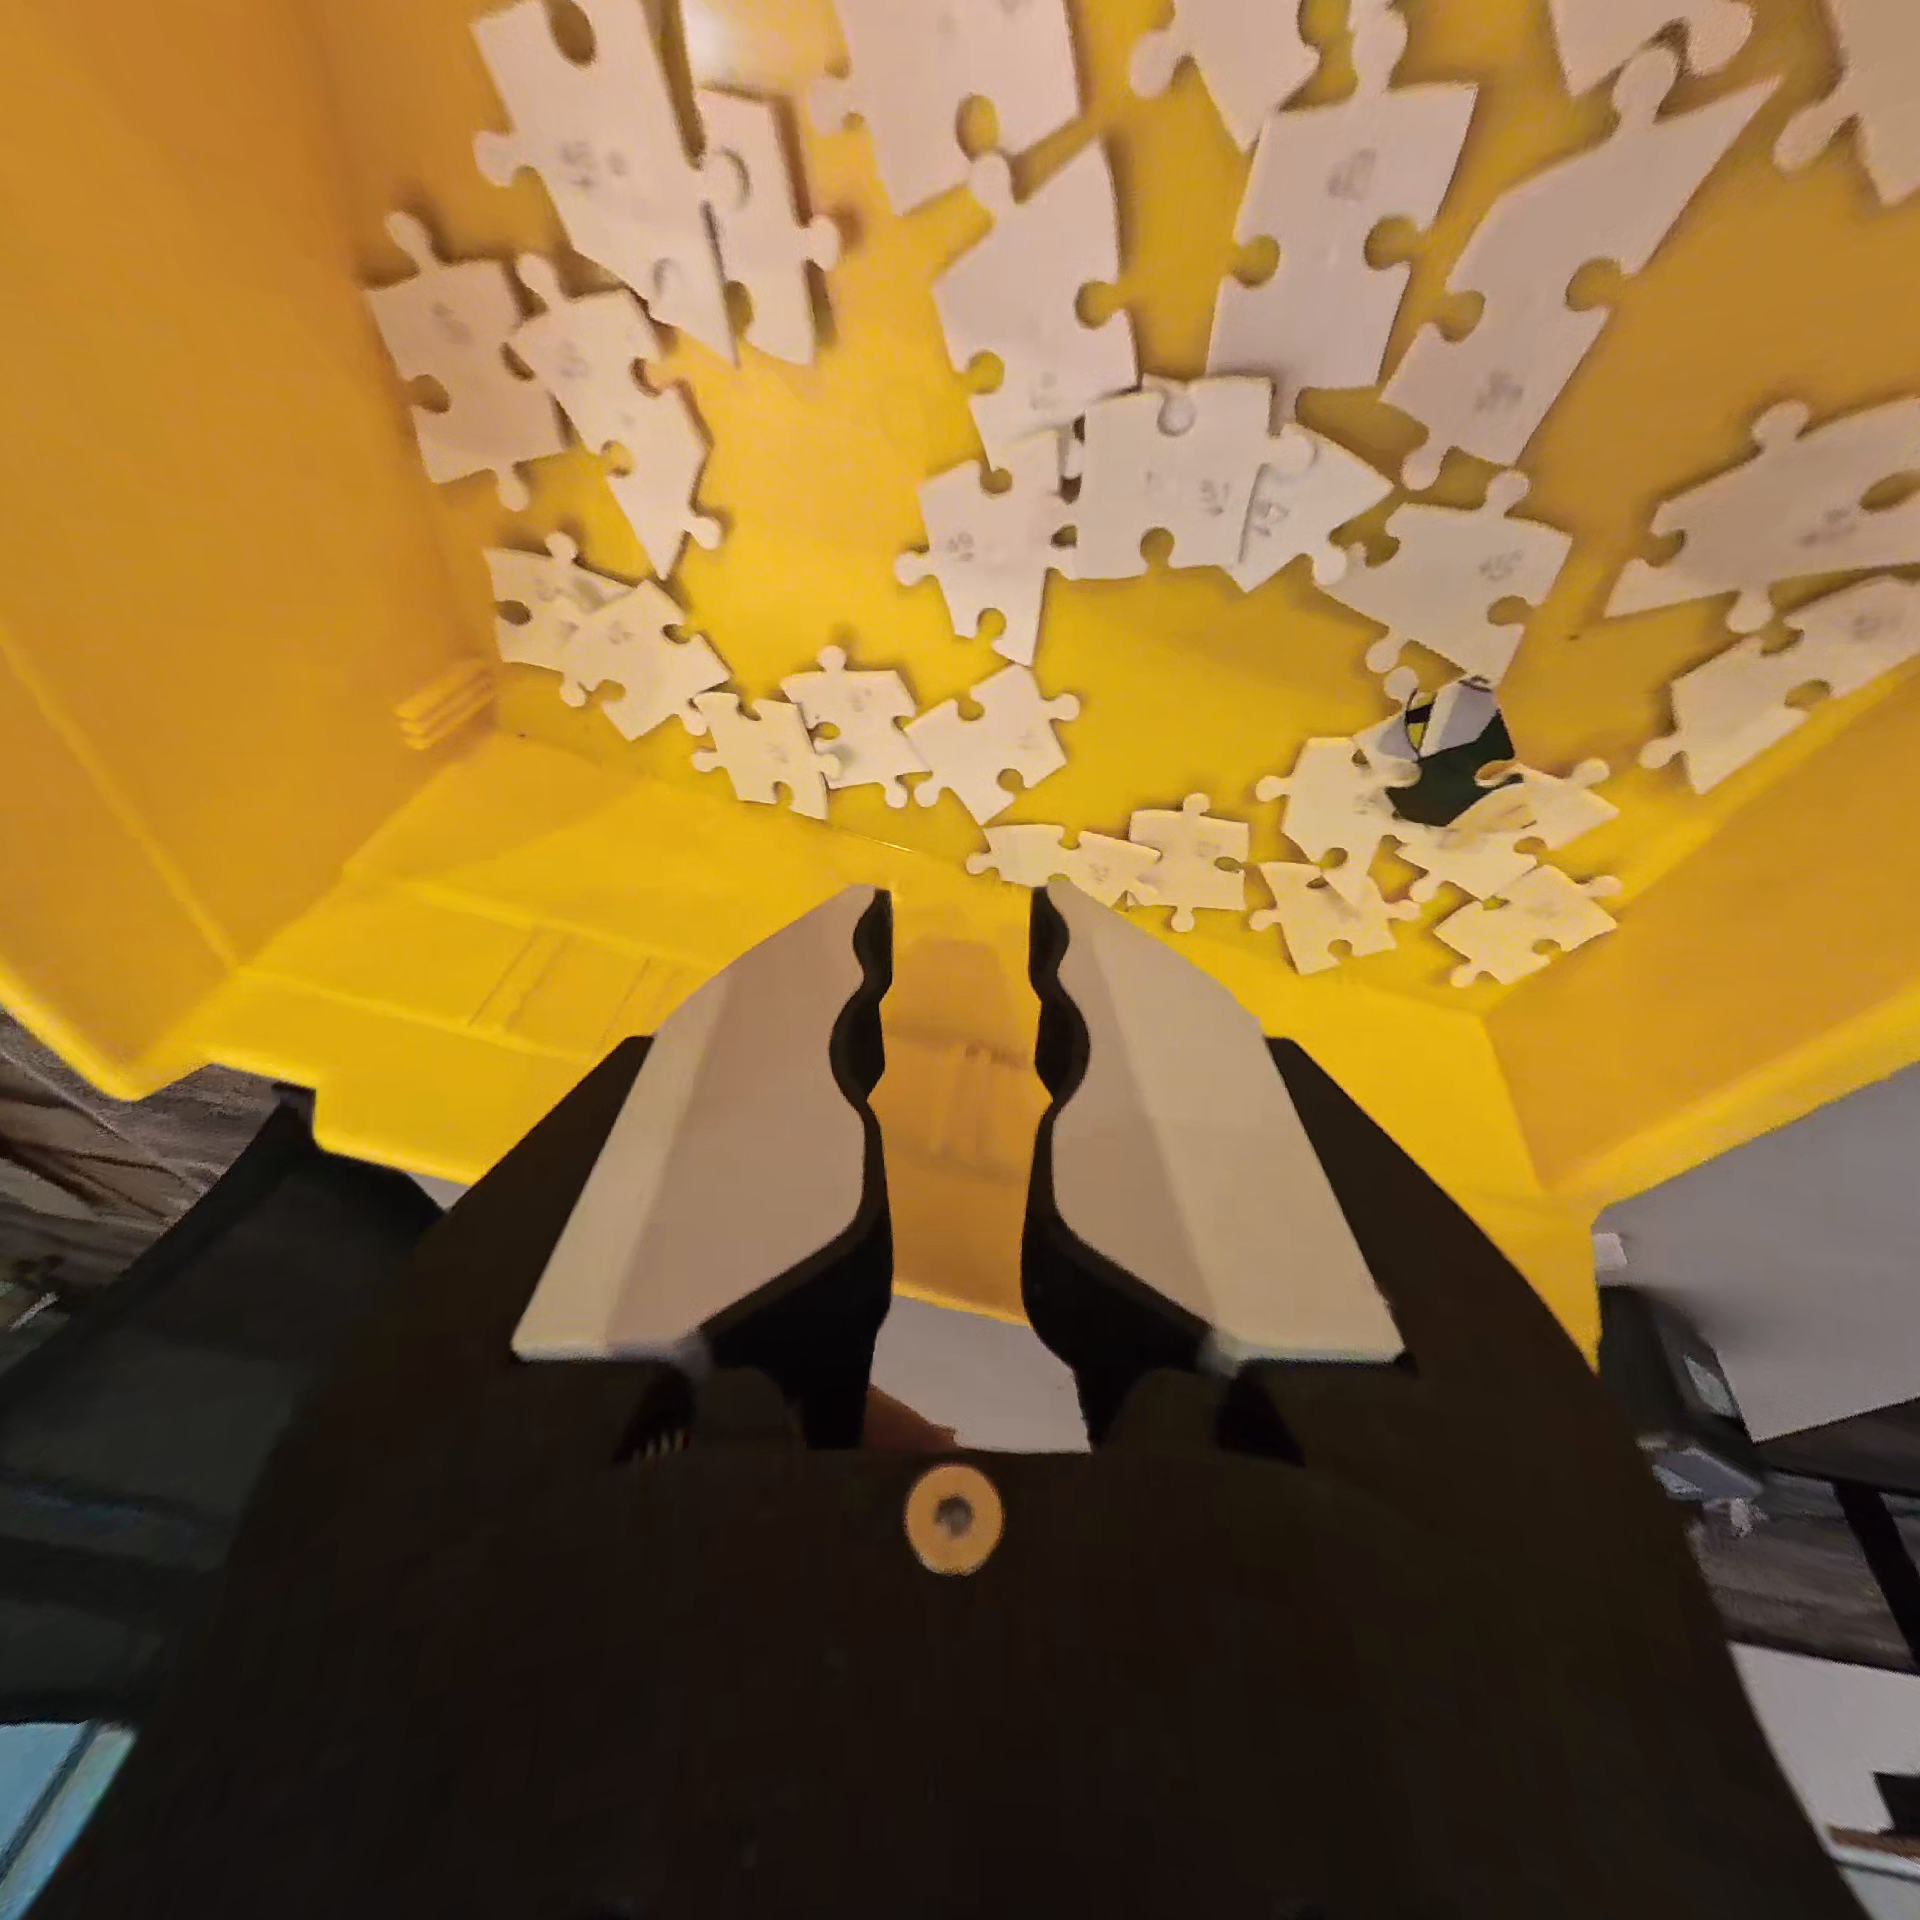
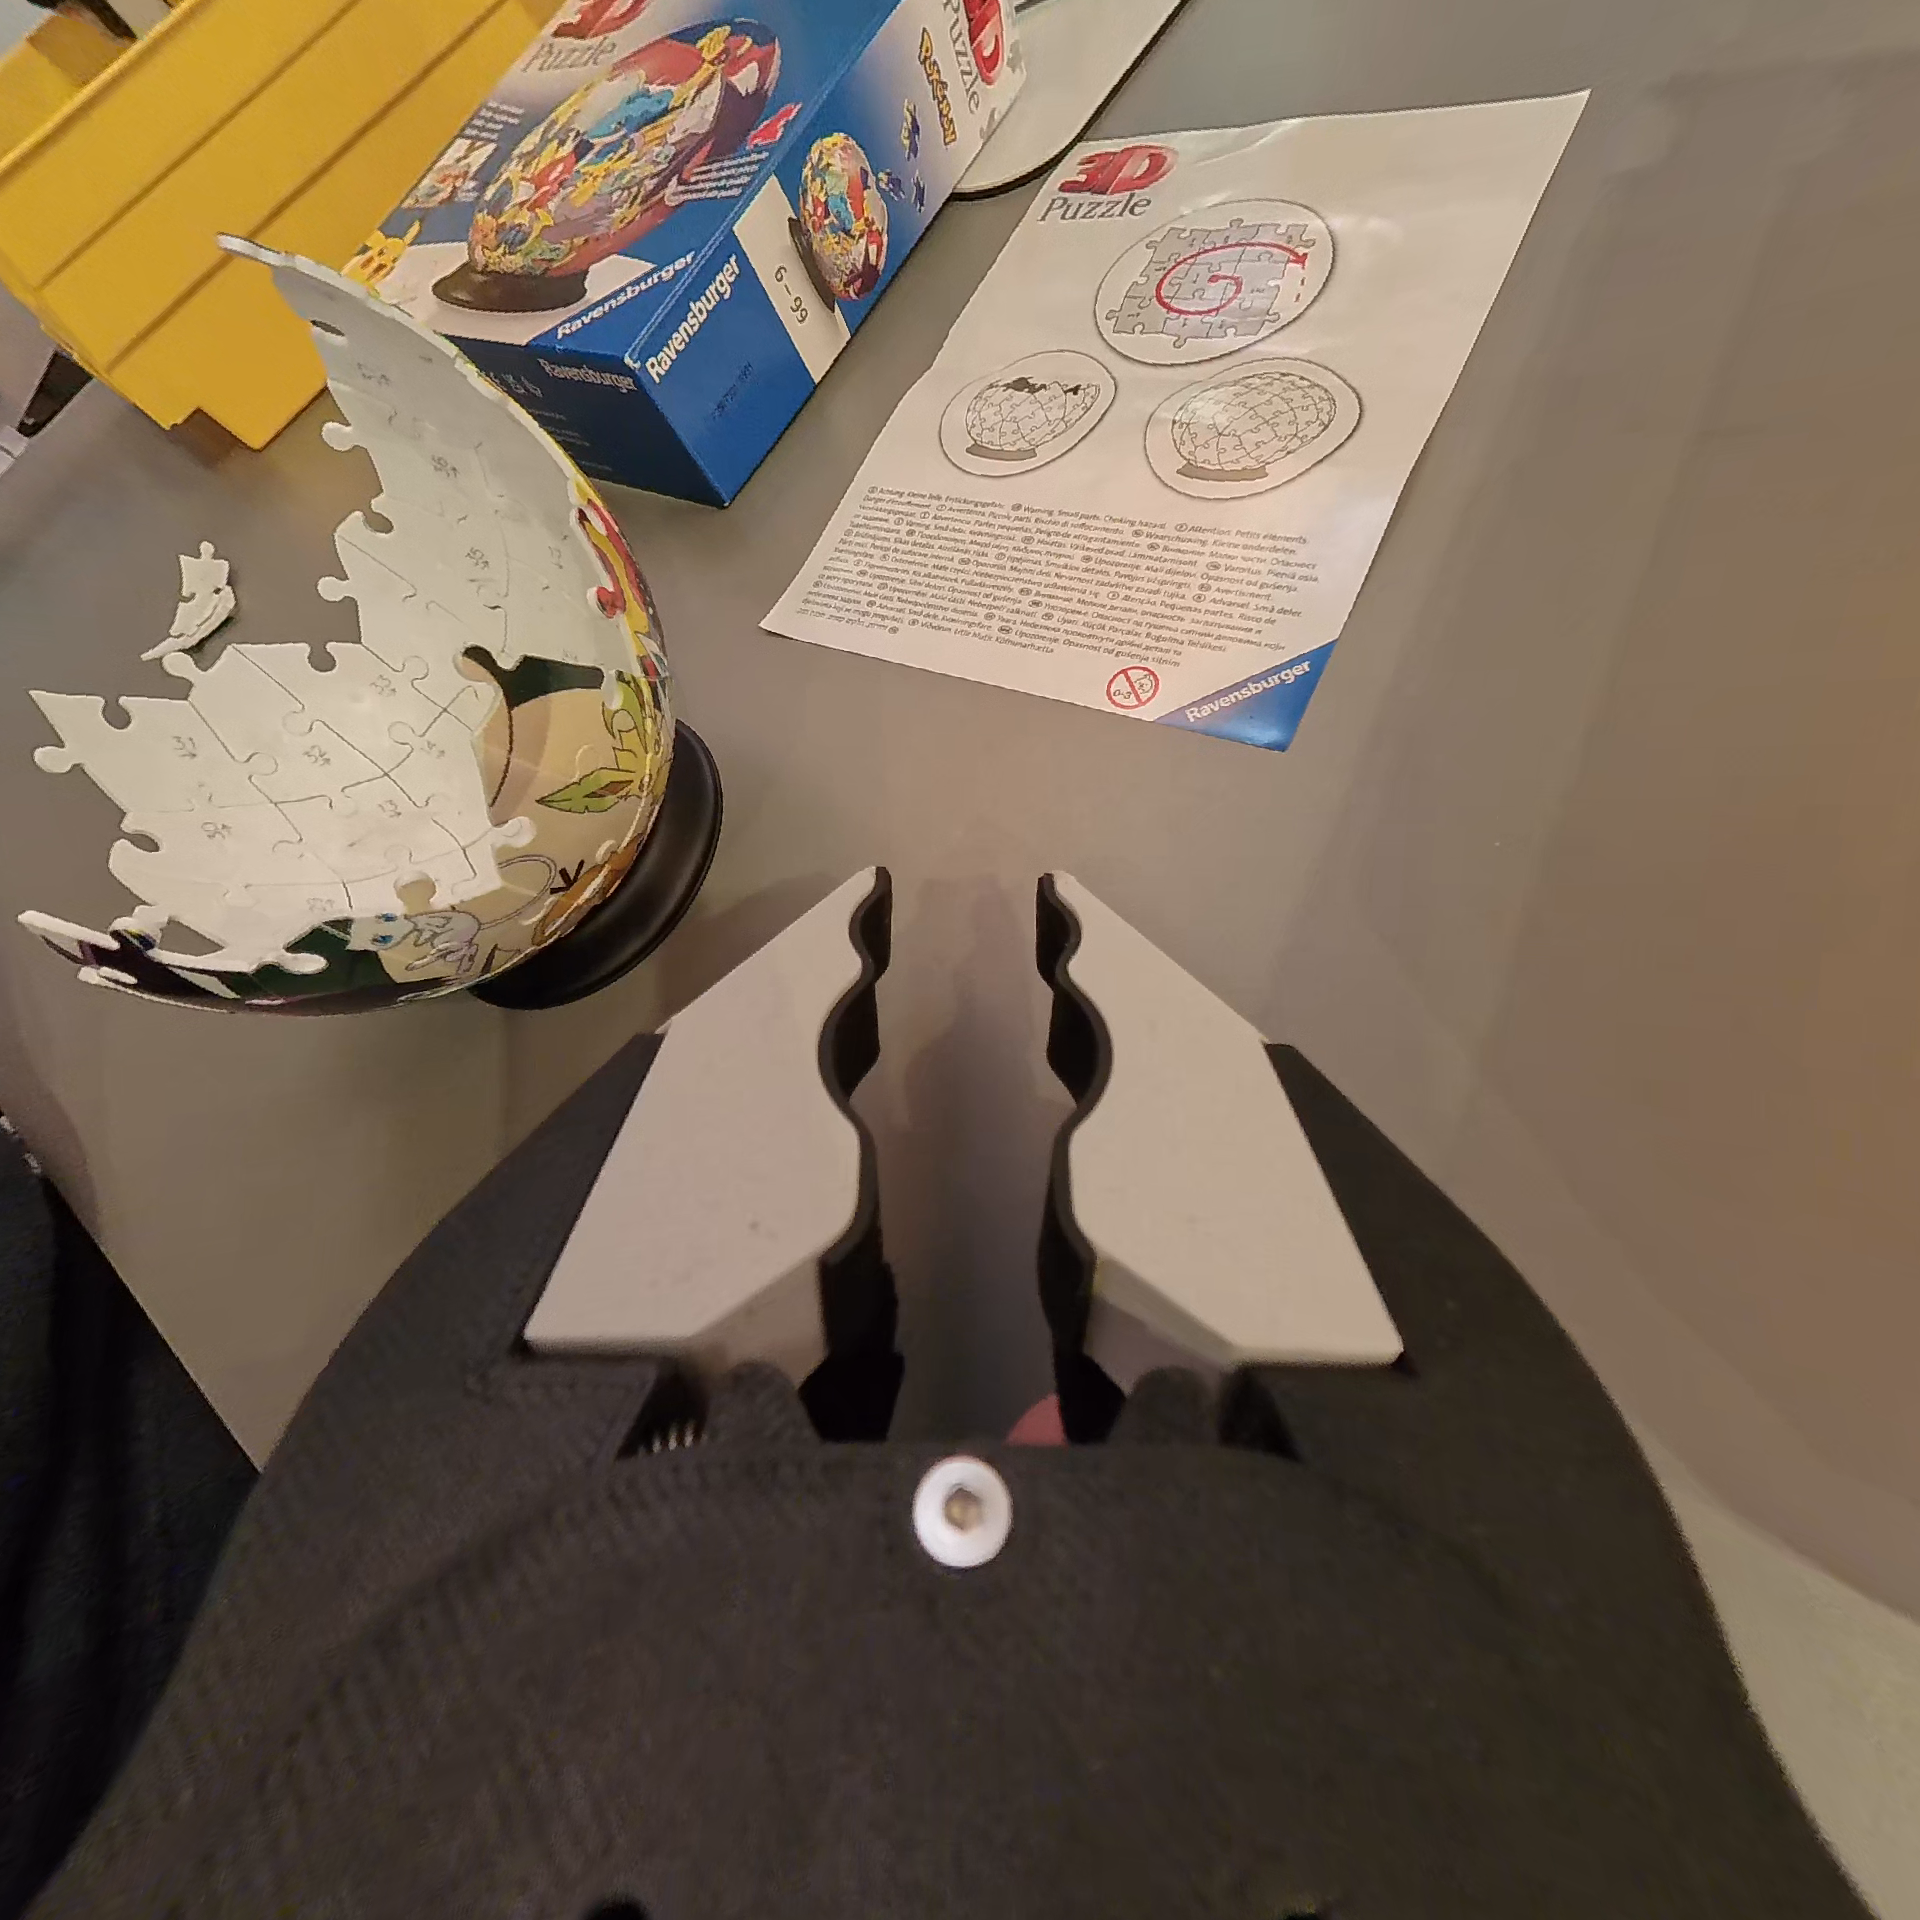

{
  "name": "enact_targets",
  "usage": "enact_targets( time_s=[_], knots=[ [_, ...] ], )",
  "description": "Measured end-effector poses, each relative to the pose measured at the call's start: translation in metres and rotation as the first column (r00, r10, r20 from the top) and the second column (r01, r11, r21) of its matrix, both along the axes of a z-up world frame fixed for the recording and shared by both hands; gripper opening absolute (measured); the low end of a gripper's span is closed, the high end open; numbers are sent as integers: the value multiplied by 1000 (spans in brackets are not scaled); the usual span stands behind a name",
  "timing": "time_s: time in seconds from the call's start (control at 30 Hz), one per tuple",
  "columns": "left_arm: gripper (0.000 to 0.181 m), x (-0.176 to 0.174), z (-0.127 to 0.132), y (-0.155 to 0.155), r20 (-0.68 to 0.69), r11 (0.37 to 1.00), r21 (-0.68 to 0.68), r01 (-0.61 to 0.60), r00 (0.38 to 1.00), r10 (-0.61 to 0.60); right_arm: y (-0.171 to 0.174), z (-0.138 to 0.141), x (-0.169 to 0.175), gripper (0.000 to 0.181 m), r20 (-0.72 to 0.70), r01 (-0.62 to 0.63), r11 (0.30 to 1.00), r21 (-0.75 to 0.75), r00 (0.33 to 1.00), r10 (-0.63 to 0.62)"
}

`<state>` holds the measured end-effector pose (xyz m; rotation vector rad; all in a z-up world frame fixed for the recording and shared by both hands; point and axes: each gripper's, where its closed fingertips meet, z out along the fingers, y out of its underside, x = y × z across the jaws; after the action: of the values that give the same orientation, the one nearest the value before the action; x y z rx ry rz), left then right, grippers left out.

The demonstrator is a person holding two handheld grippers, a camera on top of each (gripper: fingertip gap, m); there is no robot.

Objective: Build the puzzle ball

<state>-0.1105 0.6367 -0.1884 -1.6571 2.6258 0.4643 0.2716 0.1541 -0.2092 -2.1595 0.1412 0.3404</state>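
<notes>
Grey, smooth tabletop [image 2: 1455, 935] is filling the right wrist view, where we are holding the right gripper [image 2: 964, 894] just above it with its grey, wavy-edged fingers [image 2: 769, 1091] apart and nothing between them. Ahead and to the left of this gripper, the half-built puzzle ball [image 2: 416, 727] is sitting tilted on a black round stand [image 2: 665, 883], its white numbered inner faces turned toward us and its printed outer shell showing along the lower and right edges. One loose white puzzle piece [image 2: 197, 603] is lying on the table just beyond the ball's left rim. Farther ahead we are seeing a blue cardboard puzzle box [image 2: 665, 312], and to its right a white printed instruction sheet [image 2: 1195, 416] lying flat. A yellow plastic bin [image 2: 156, 208] is standing at the far left.

In the left wrist view we are holding the left gripper [image 1: 961, 909] over the near wall of that yellow bin [image 1: 260, 623], fingers likewise apart and holding nothing. Many white loose puzzle pieces [image 1: 1039, 312] are lying blank side up across the bin floor, ahead of the gripper on both sides. One dark-printed piece [image 1: 1449, 758] is lying face up ahead to the right, resting on white ones.
</notes>
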Motion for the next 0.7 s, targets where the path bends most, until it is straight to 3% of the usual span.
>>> enact_targets(
  time_s=[0.3, 0.5, 0.7],
  knots=[
    [31, -7, -17, -8, -66, 999, -37, 33, 997, -35, 0, 0, 0, 27, 4, 0, 1000, -1, 1000, 0],
    [32, -27, -24, -13, -221, 994, -19, 108, 969, -110, 0, 0, 0, 27, 0, -1, 1000, -1, 1000, 1],
    [33, -30, -36, -23, -263, 990, -44, 131, 955, -138, 0, 0, 0, 27, 0, -1, 1000, 2, 1000, 1]
  ],
)
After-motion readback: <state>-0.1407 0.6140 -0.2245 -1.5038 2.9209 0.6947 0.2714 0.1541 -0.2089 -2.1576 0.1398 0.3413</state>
